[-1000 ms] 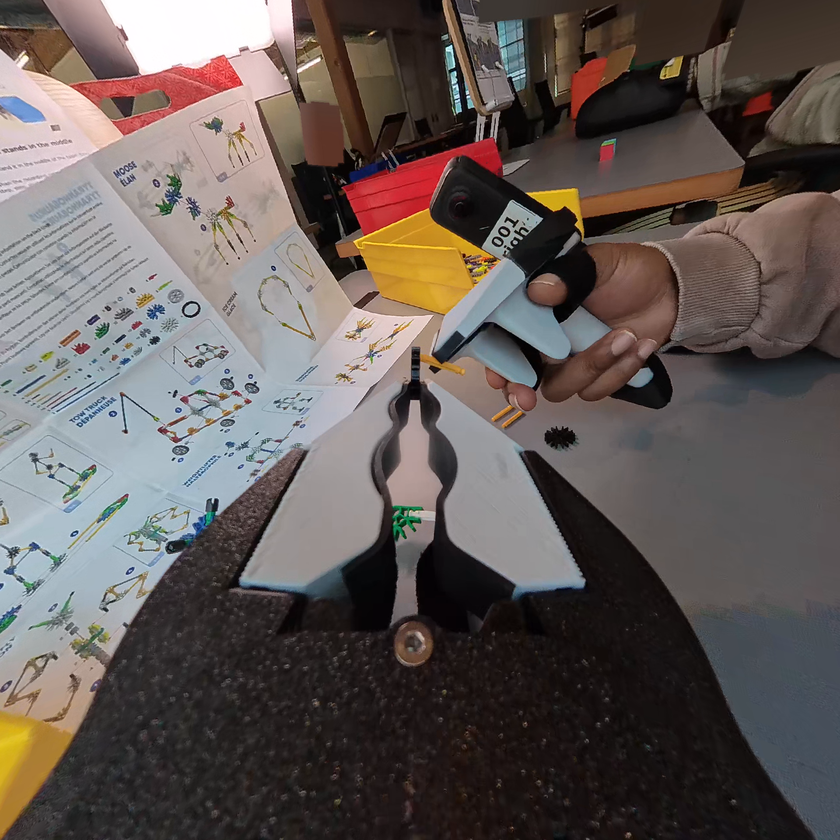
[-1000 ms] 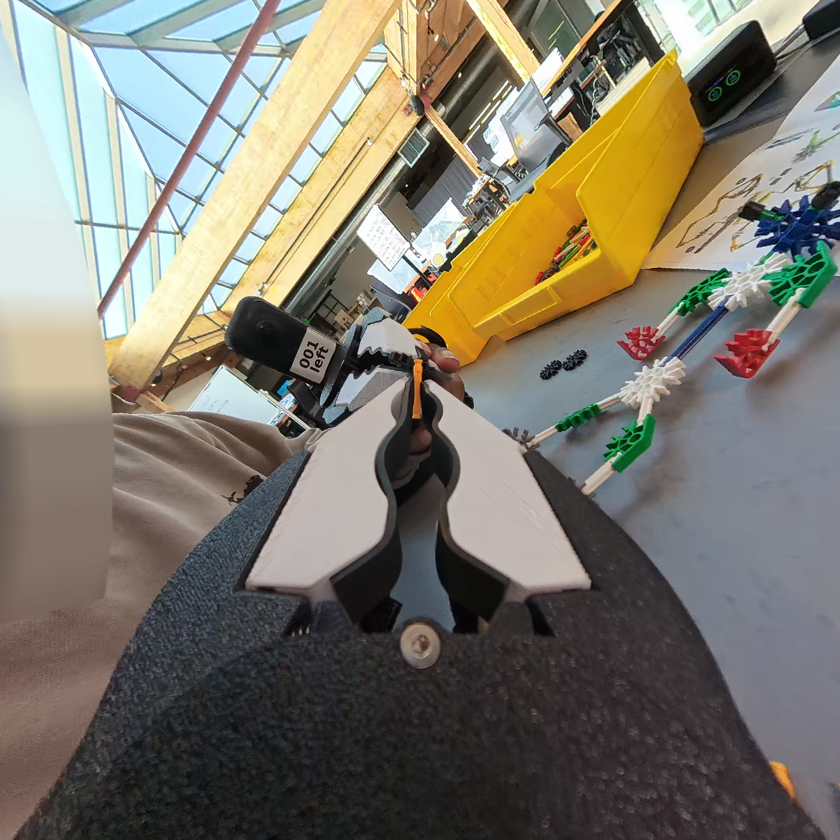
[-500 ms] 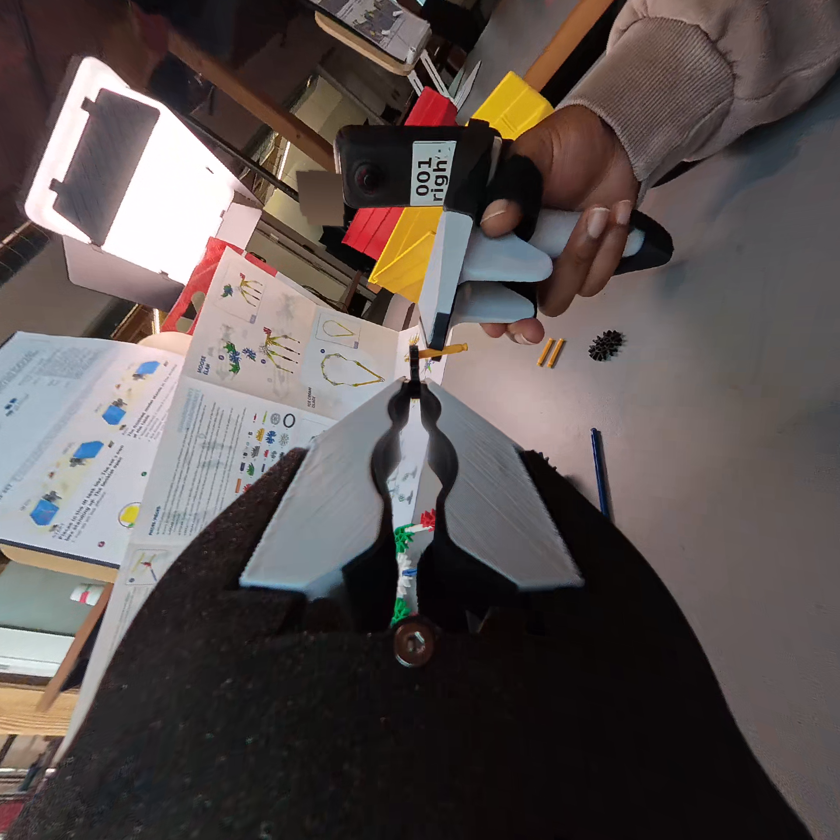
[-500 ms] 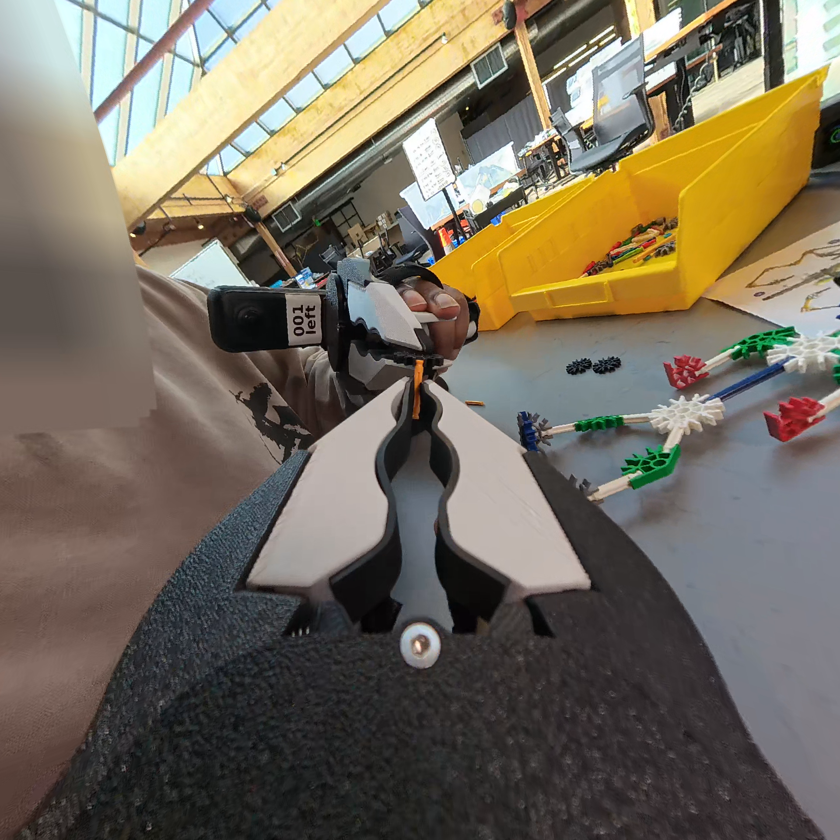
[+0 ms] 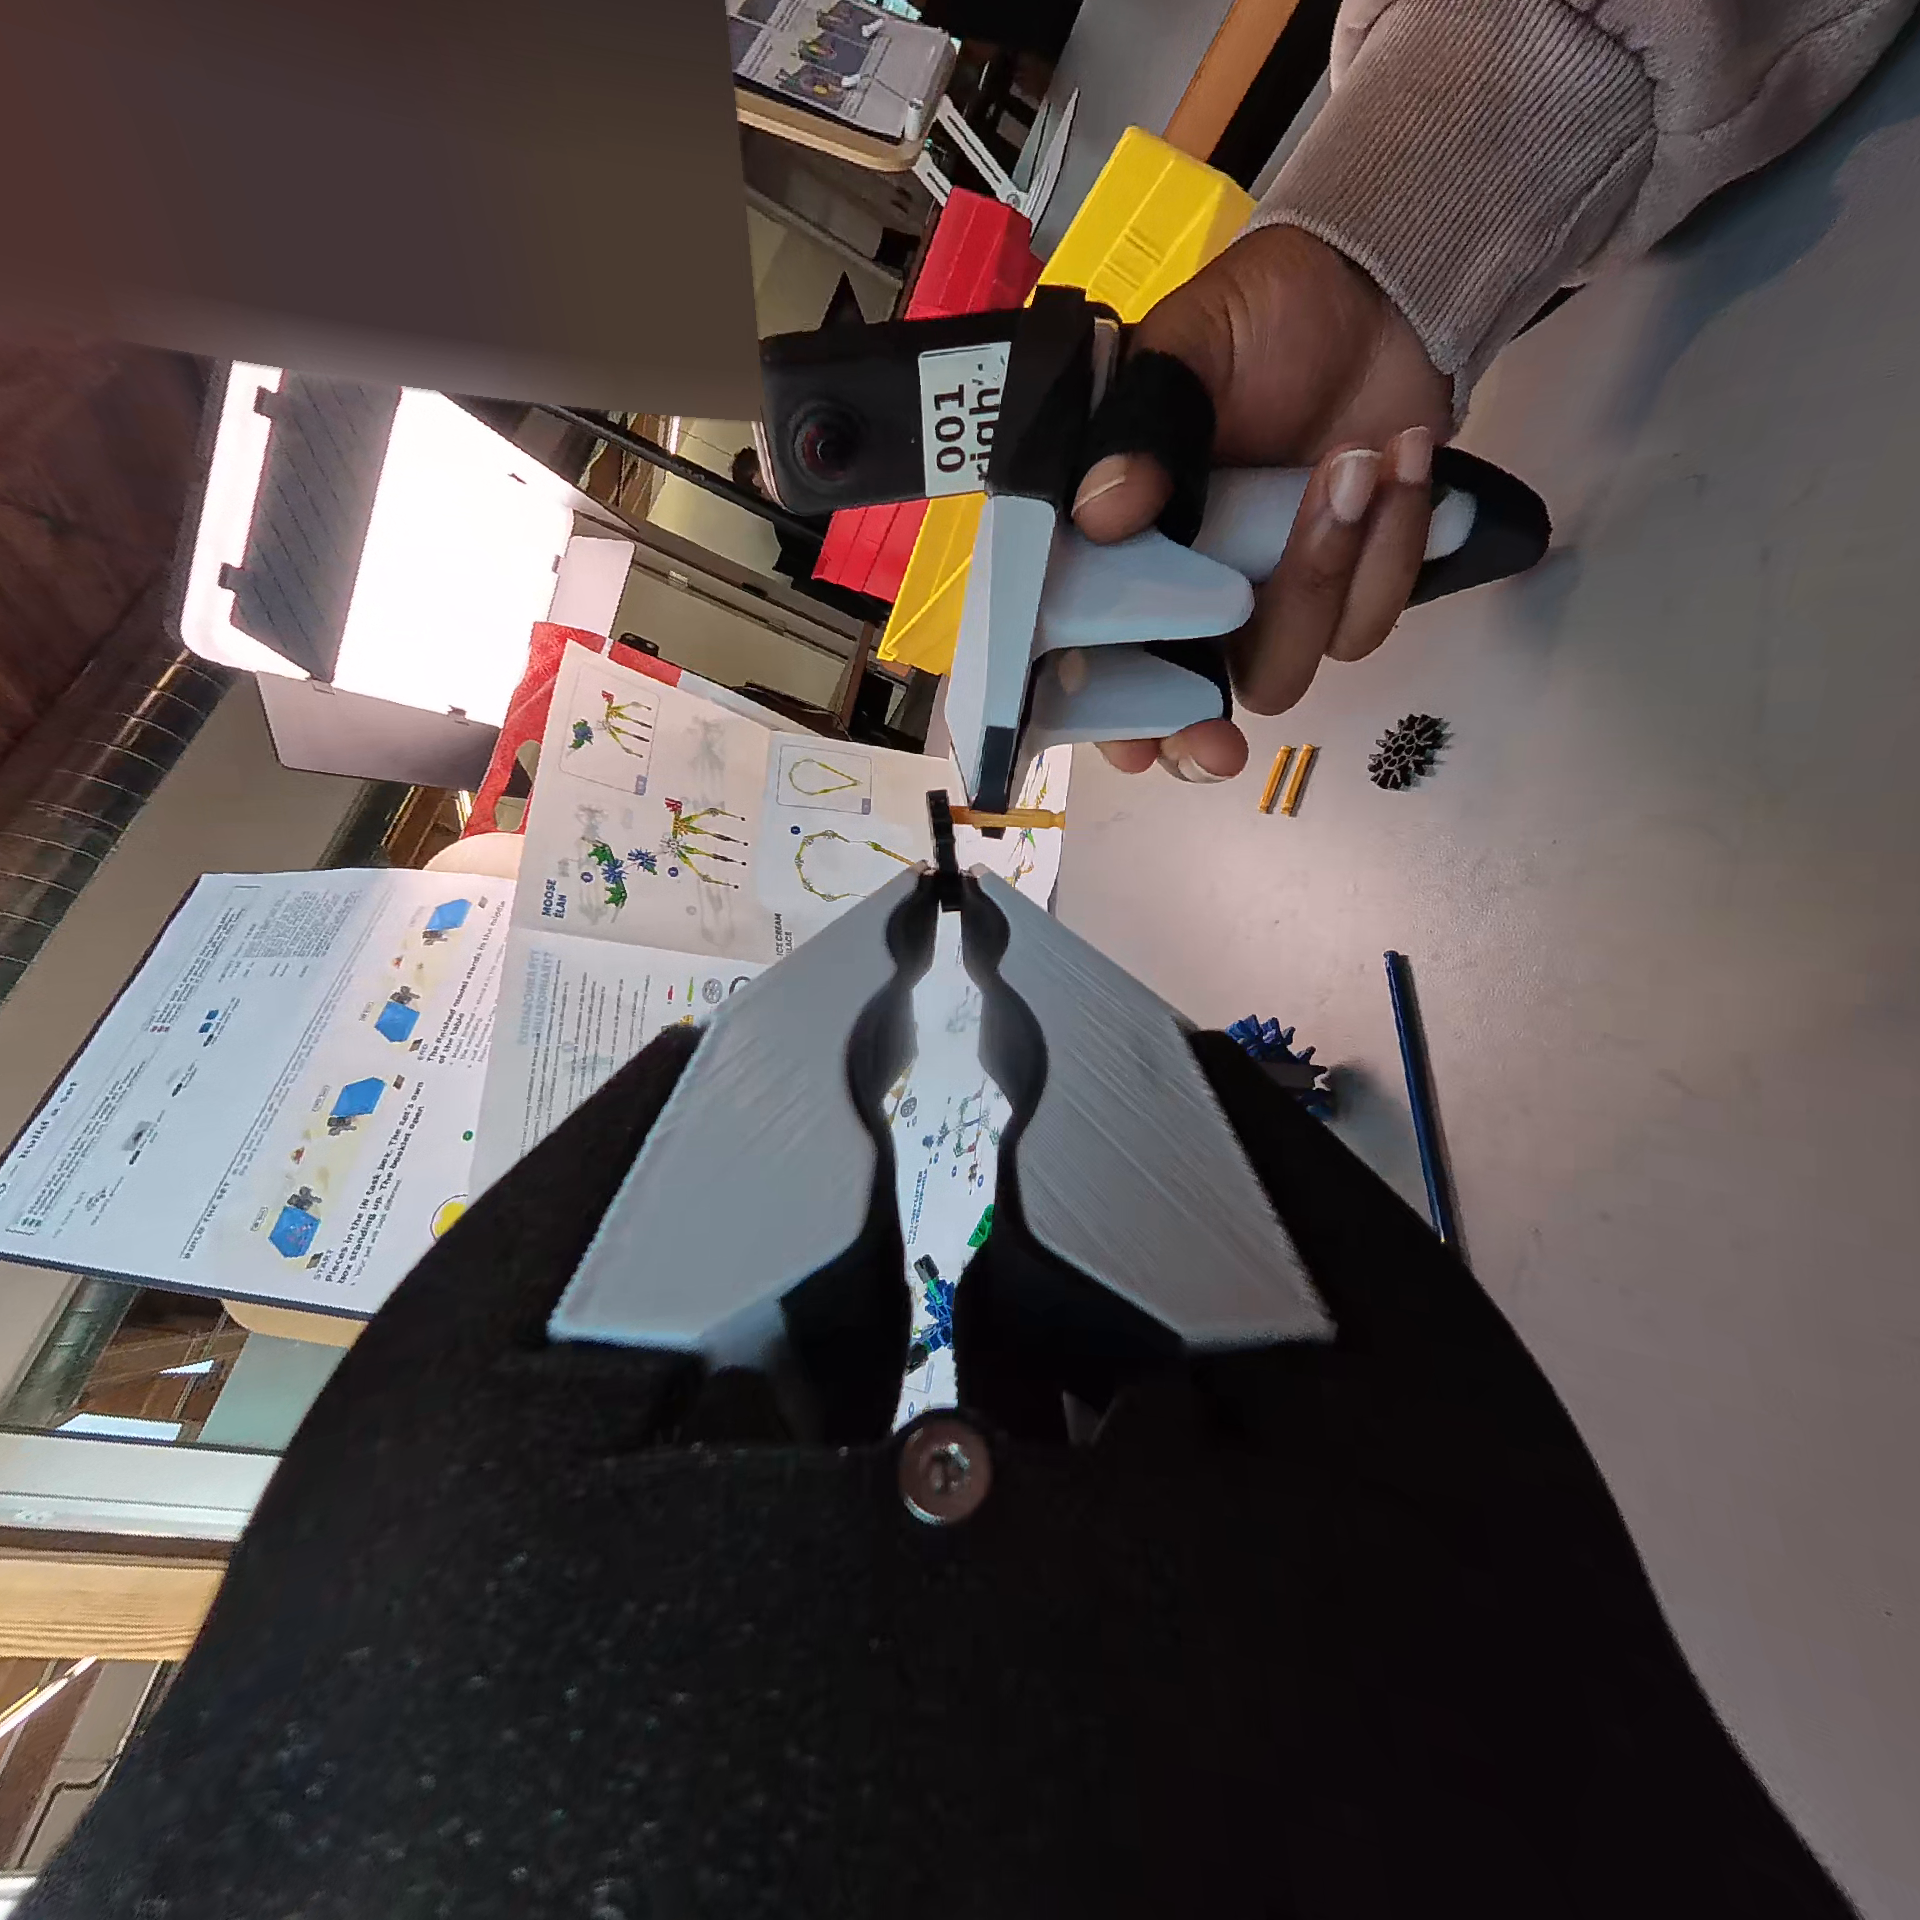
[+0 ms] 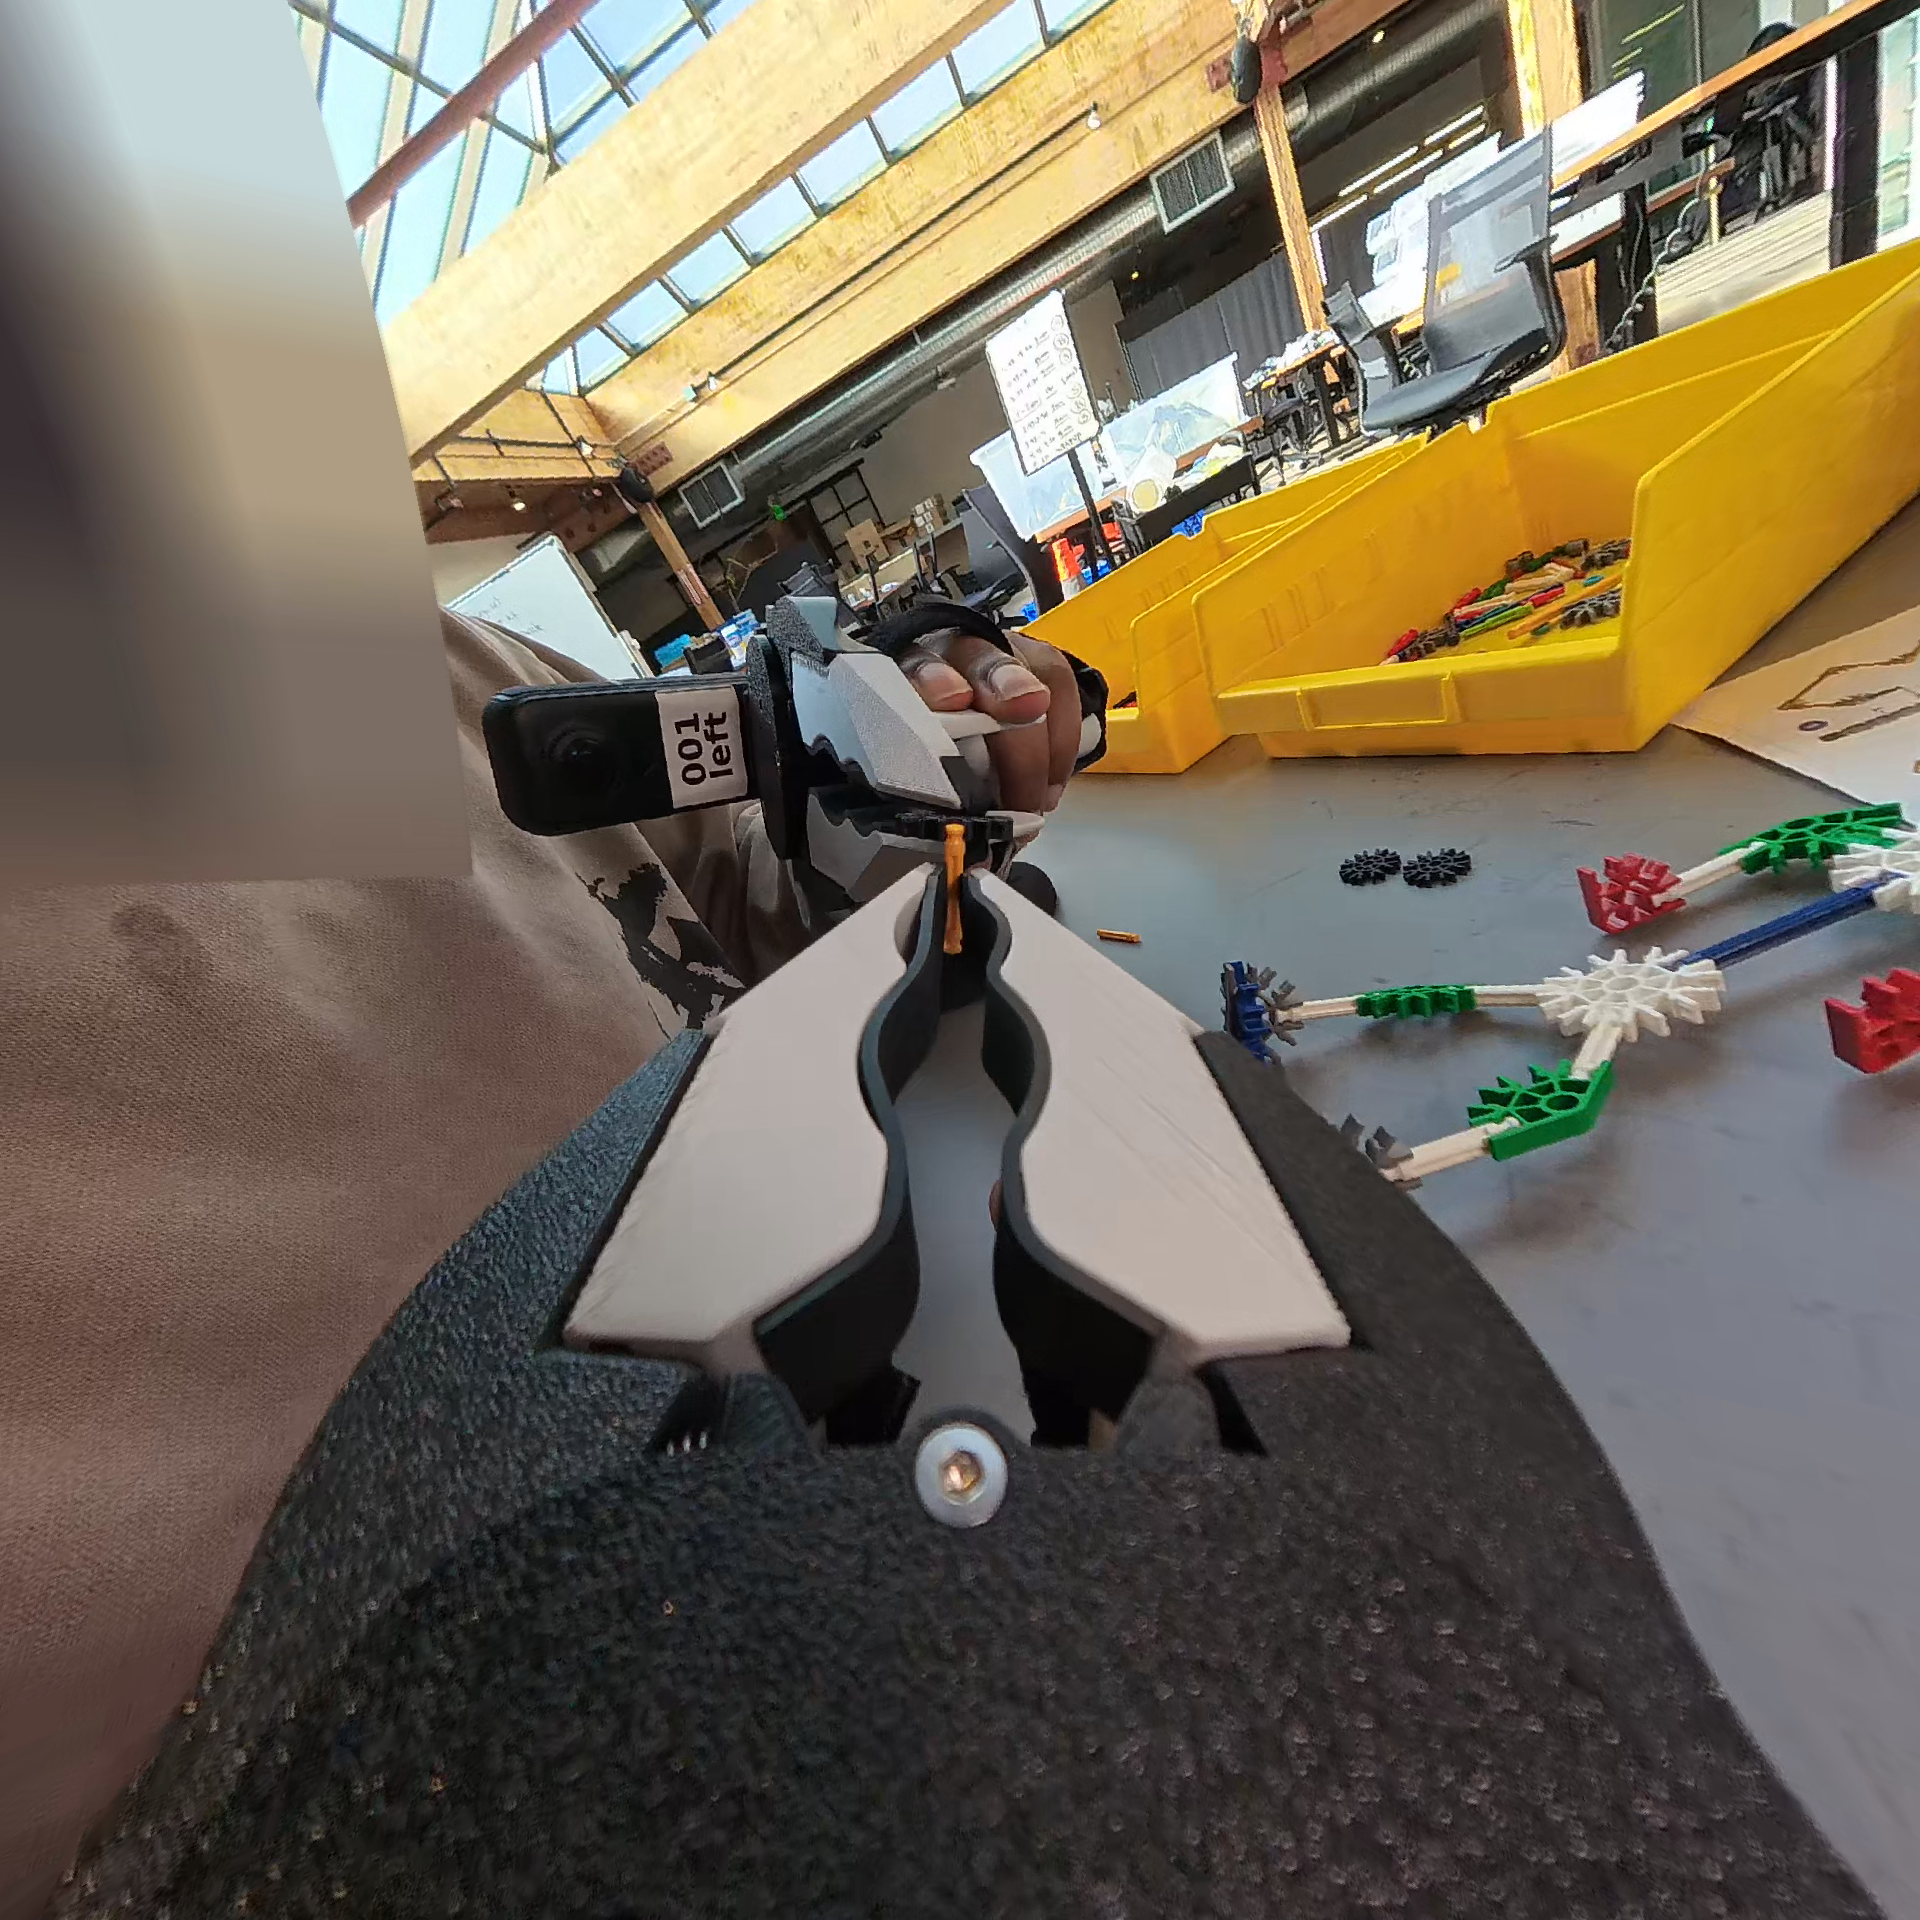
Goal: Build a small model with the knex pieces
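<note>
My left gripper [image 5: 945,883] is shut on a small black connector [image 5: 941,831] held at its fingertips. My right gripper [image 6: 951,883] is shut on a short orange rod [image 6: 953,904]. The two grippers face each other above the grey table [image 5: 1662,1039]. In the left wrist view the right gripper [image 5: 992,774] holds the orange rod [image 5: 1023,821] sideways, with its end against the black connector. In the right wrist view the left gripper [image 6: 997,821] holds the black connector [image 6: 935,826] flat at the rod's upper end.
Two orange rods [image 5: 1288,777], a black connector [image 5: 1408,750], a blue rod [image 5: 1418,1091] and an open instruction sheet [image 5: 665,831] lie on the table. A built model of rods and connectors [image 6: 1621,997], two black connectors [image 6: 1403,868] and yellow bins [image 6: 1507,644] are to the right. Left and right tips are no more than a few centimetres apart.
Both grippers have rolled and stayed shut on their pieces. The orange rod and the black connector have come together at the fingertips.
</note>
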`<state>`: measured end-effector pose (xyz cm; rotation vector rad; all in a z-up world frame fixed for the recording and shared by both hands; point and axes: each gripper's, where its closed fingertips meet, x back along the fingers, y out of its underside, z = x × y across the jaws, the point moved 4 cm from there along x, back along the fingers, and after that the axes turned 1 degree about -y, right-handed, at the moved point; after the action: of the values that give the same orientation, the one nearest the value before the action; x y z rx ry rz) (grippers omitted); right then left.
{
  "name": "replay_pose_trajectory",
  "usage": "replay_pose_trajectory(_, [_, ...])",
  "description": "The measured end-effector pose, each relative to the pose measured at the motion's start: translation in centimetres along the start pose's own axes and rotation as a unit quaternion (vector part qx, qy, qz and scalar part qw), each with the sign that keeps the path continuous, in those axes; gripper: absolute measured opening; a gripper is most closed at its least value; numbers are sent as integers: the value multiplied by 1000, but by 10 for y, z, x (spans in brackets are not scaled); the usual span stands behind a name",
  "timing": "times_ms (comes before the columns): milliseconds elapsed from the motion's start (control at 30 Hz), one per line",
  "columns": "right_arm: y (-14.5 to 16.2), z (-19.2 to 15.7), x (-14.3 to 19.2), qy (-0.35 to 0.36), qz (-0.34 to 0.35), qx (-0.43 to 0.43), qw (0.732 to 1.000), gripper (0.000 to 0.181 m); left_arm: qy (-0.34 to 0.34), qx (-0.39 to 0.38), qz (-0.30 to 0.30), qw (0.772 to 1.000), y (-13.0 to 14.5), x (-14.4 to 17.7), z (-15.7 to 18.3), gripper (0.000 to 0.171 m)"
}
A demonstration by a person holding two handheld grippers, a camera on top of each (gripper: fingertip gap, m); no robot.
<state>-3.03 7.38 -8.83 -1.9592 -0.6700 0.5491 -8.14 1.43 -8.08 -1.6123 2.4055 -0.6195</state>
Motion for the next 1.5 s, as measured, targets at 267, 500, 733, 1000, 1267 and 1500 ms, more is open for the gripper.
replay_pose_trajectory(267, [8, 0, -3, -5, -32, -16, 999, 0, 44, 16, -1, 999, 2, -1, 9, 2])
replay_pose_trajectory(500, [12, 3, -1, 11, -51, -24, 998, 0, 58, 43, 4, 997, 5, -3, 11, 2])
replay_pose_trajectory(733, [11, 2, -1, 16, -58, -8, 998, 0, 86, 141, 31, 986, 8, -4, 10, 2])
replay_pose_trajectory(1000, [15, 0, -1, -4, -64, -28, 998, 0, 202, 367, 89, 904, 15, -2, 11, 2])
replay_pose_trajectory(1267, [14, 4, 0, 10, -58, -42, 997, 0, 241, 485, 98, 835, 22, -8, 10, 2])
replay_pose_trajectory(1500, [15, 10, -1, -6, -26, -126, 992, 0, 233, 483, 84, 840, 26, -10, 12, 2])
